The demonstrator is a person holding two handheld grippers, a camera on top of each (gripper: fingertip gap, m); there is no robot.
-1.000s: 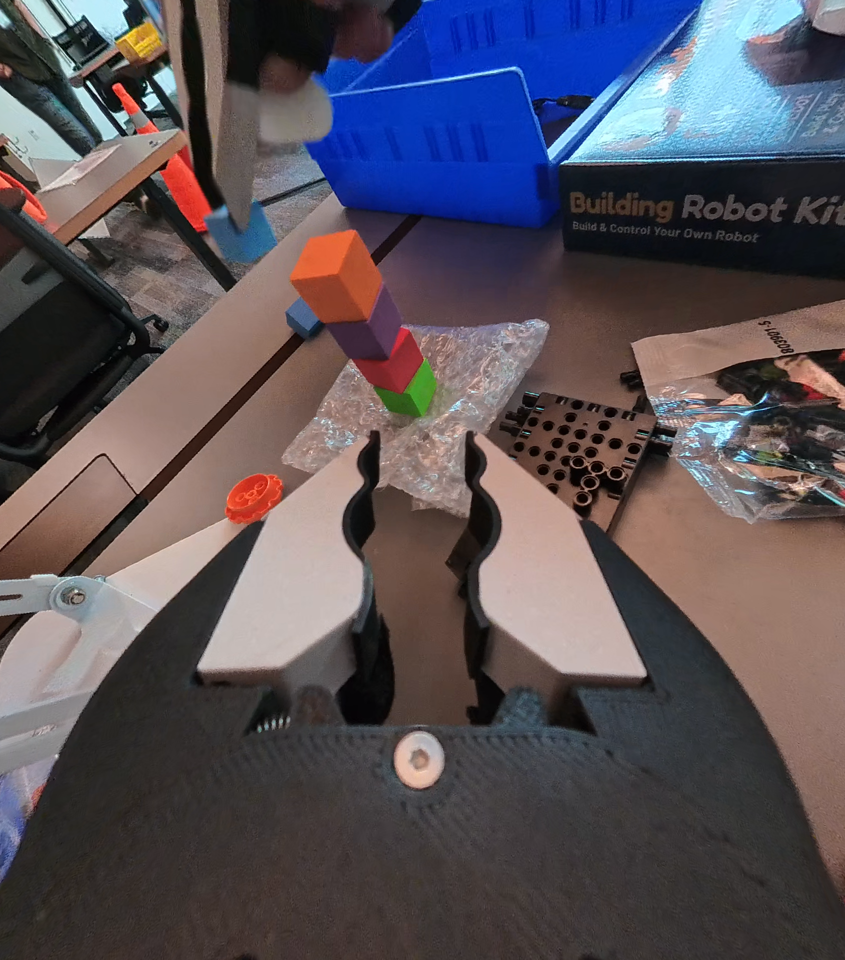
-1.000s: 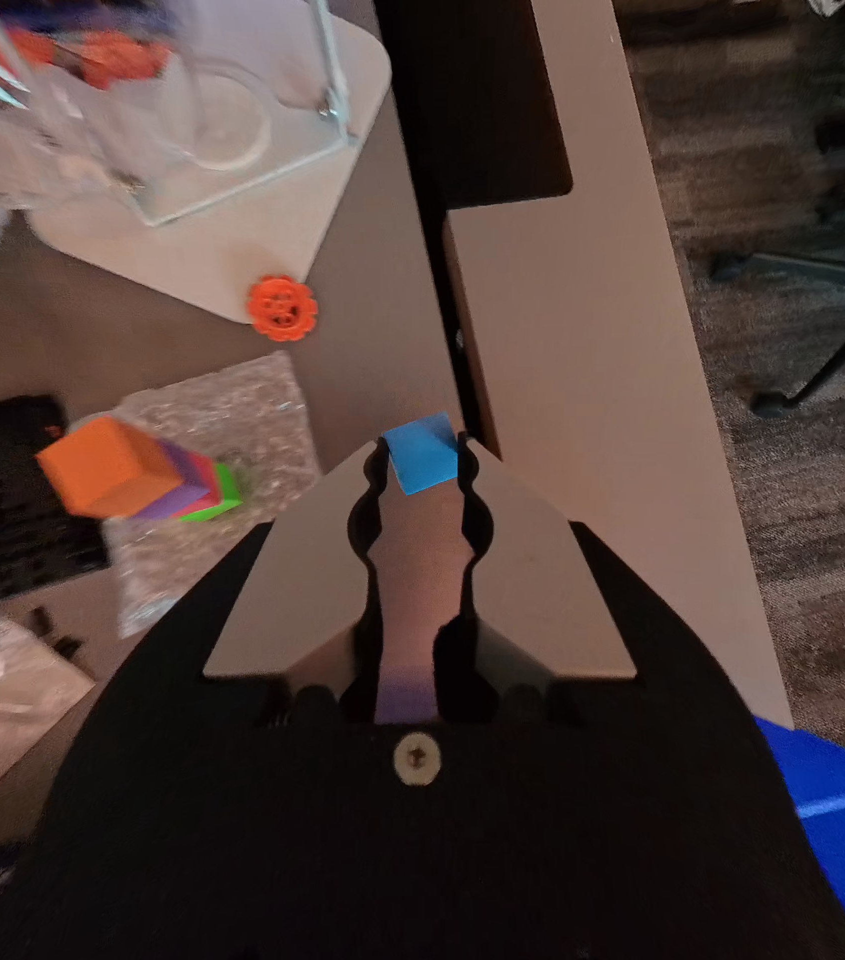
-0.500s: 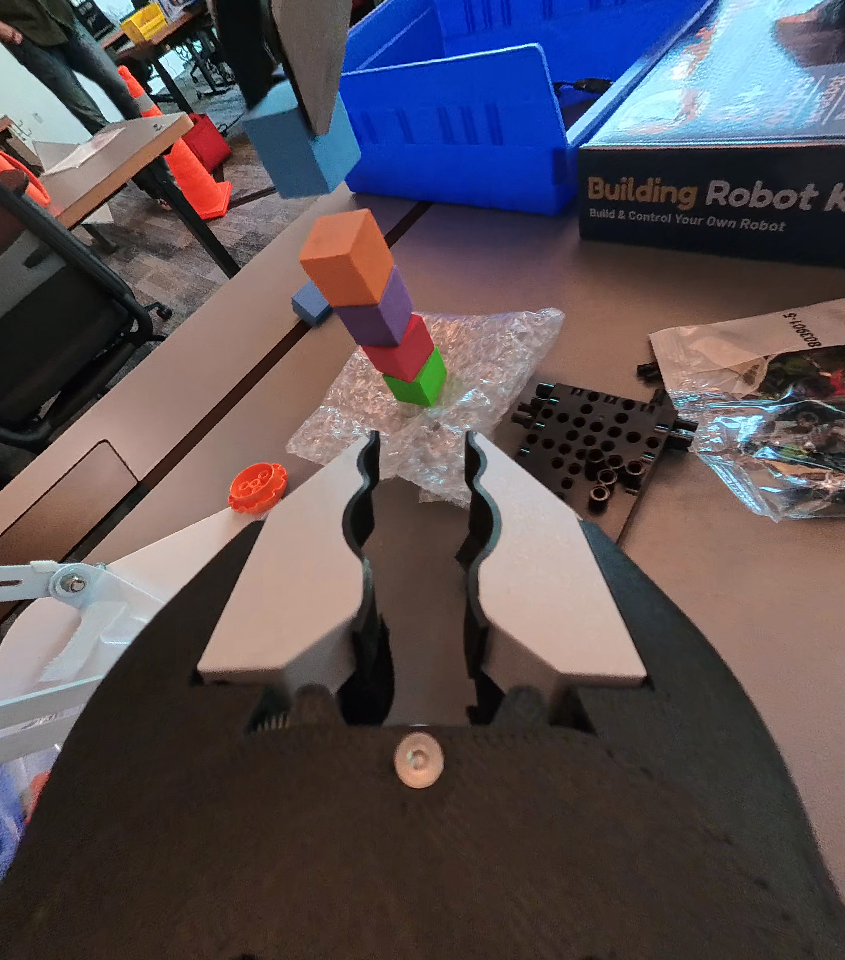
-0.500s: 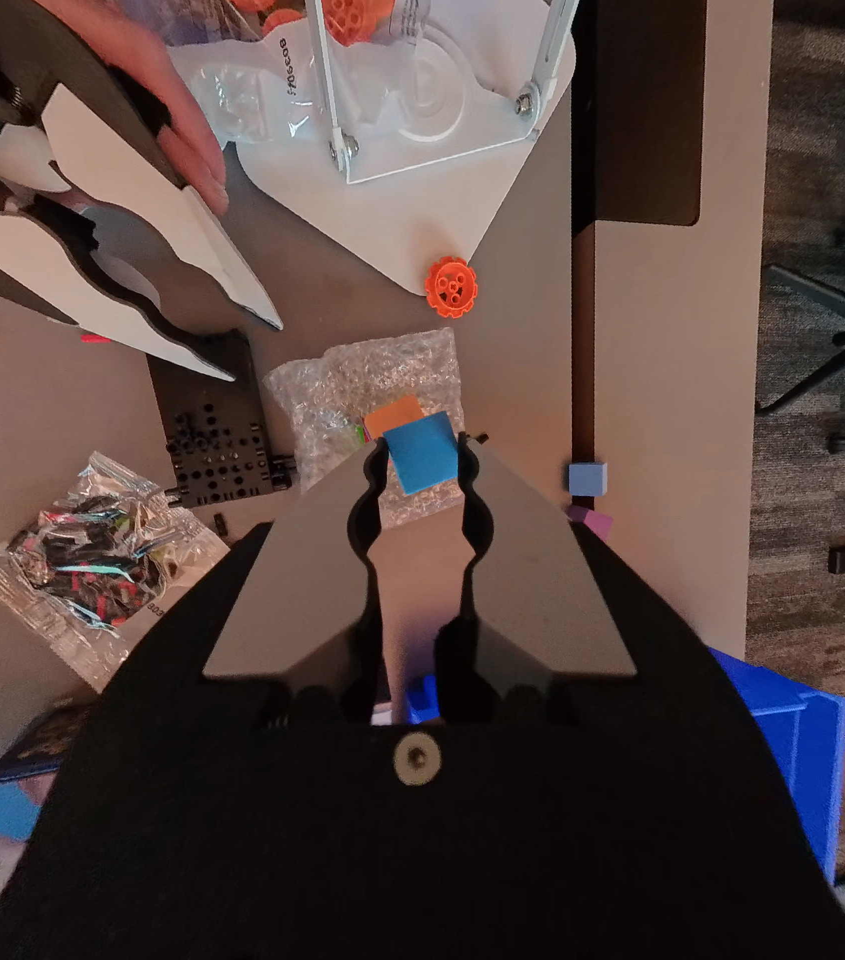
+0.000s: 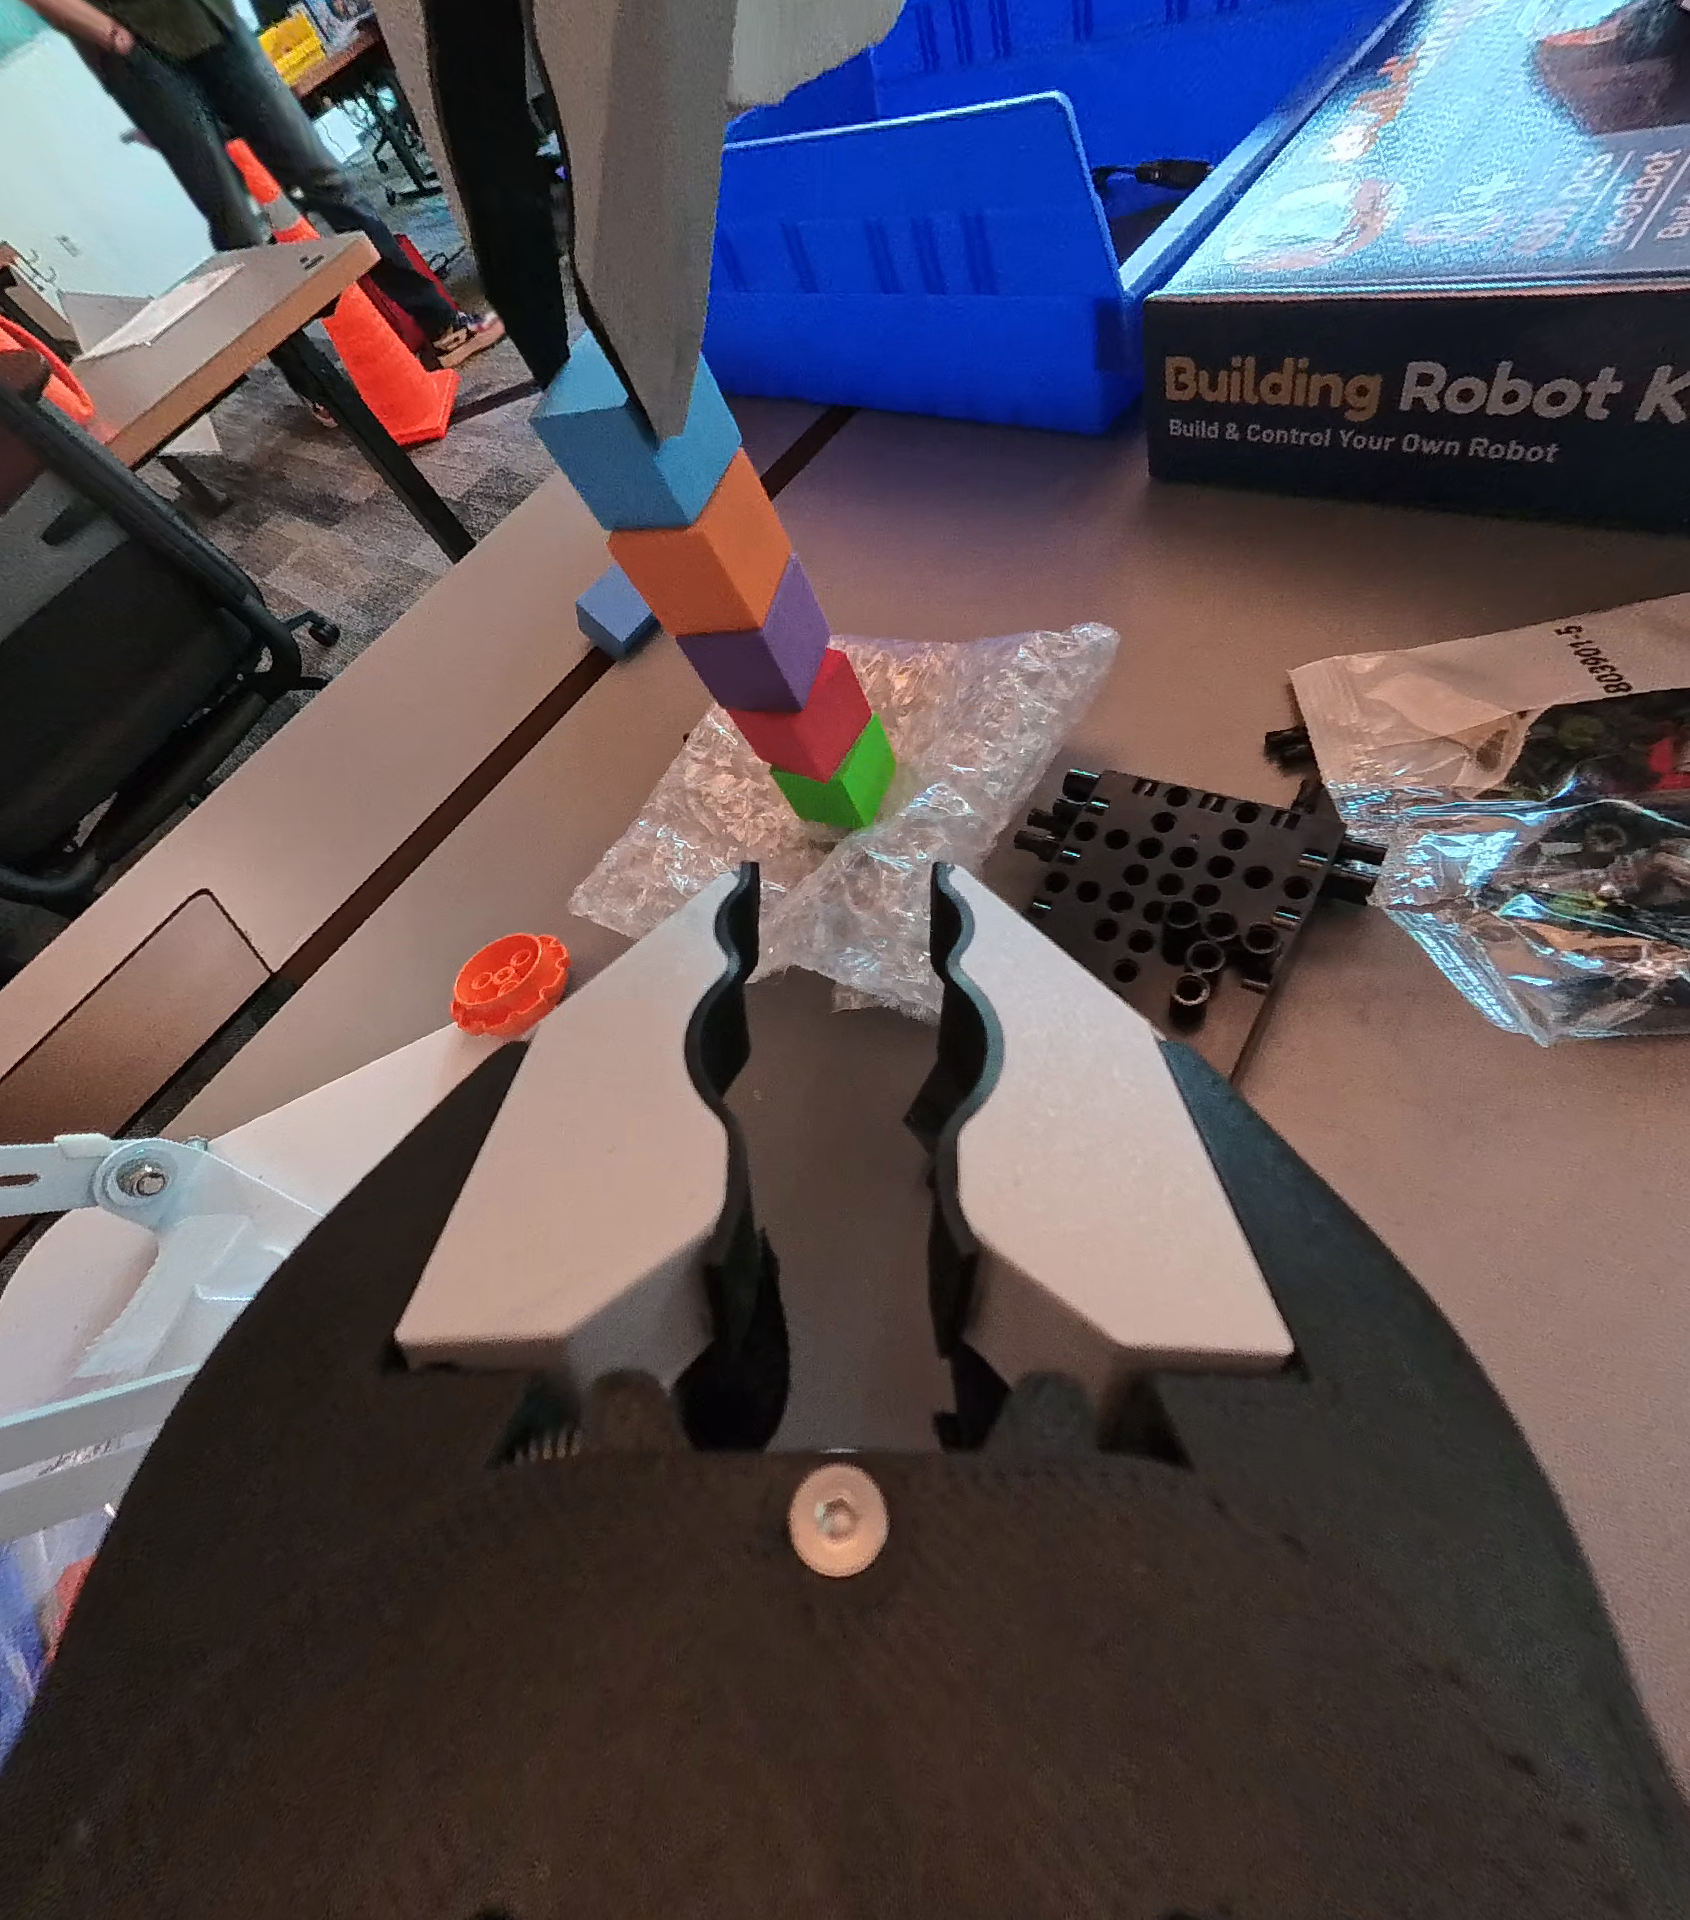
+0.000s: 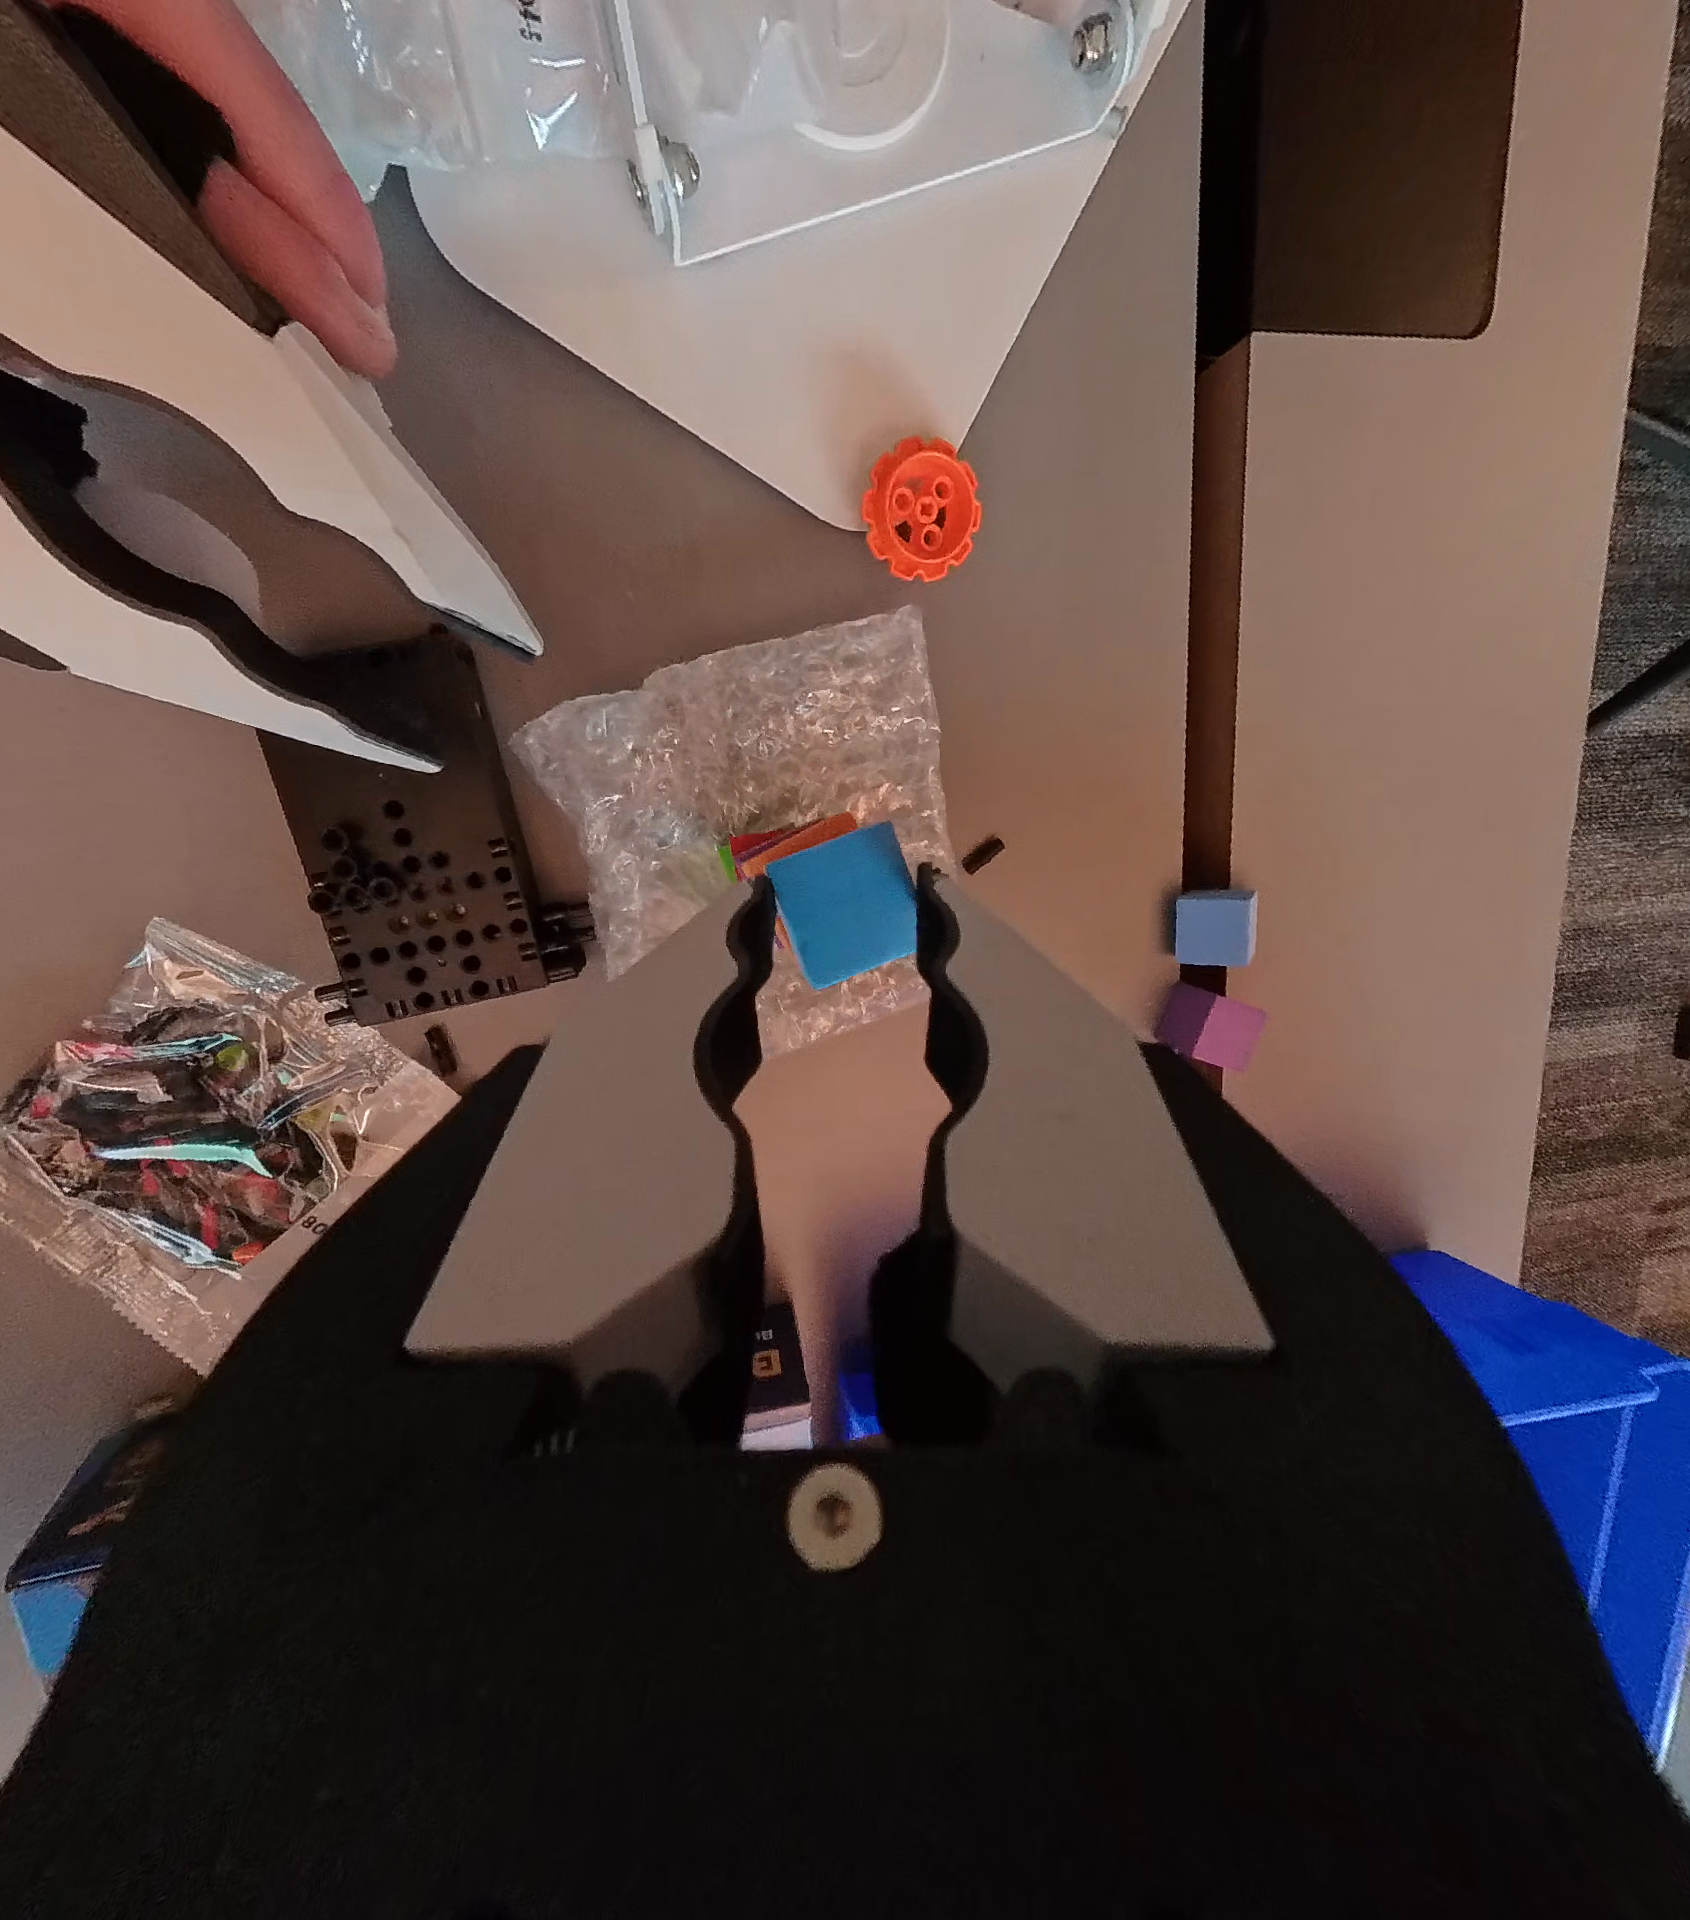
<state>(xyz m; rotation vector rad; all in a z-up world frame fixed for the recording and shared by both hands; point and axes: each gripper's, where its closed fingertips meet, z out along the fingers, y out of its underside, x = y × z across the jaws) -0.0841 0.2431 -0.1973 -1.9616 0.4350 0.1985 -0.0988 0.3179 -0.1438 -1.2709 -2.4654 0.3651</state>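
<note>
A leaning stack of cubes stands on bubble wrap (image 5: 966, 717): green (image 5: 836, 784), red (image 5: 805, 717), purple (image 5: 758, 644), orange (image 5: 706, 566). My right gripper (image 6: 846, 894) comes down from above, shut on a blue cube (image 6: 846, 920). In the left wrist view the blue cube (image 5: 633, 447) appears to rest on the orange one, with the right gripper's fingers (image 5: 649, 208) still on it. My left gripper (image 5: 841, 904) is open and empty, low over the table just in front of the bubble wrap. It also shows in the right wrist view (image 6: 482, 707).
A black perforated plate (image 5: 1173, 894) and a bag of parts (image 5: 1599, 831) lie right of the stack. A blue bin (image 5: 924, 260) and a dark box (image 5: 1495, 312) stand behind. An orange gear (image 5: 508, 982), a white stand (image 5: 145, 1247), a light blue cube (image 6: 1215, 927) and a purple cube (image 6: 1213, 1027) lie nearby. The grippers' ends are close to 10 cm from one another. The black perforated plate (image 5: 1173, 894) is closer to my left gripper, around 6 cm from its tips; the right tips are 15 cm off. It turns up in the right wrist view (image 6: 421, 915) as well.
My right gripper has carried the blue cube from the far left to above the stack and lowered it onto the orange cube. My left gripper has stayed open, nearly still.
</note>
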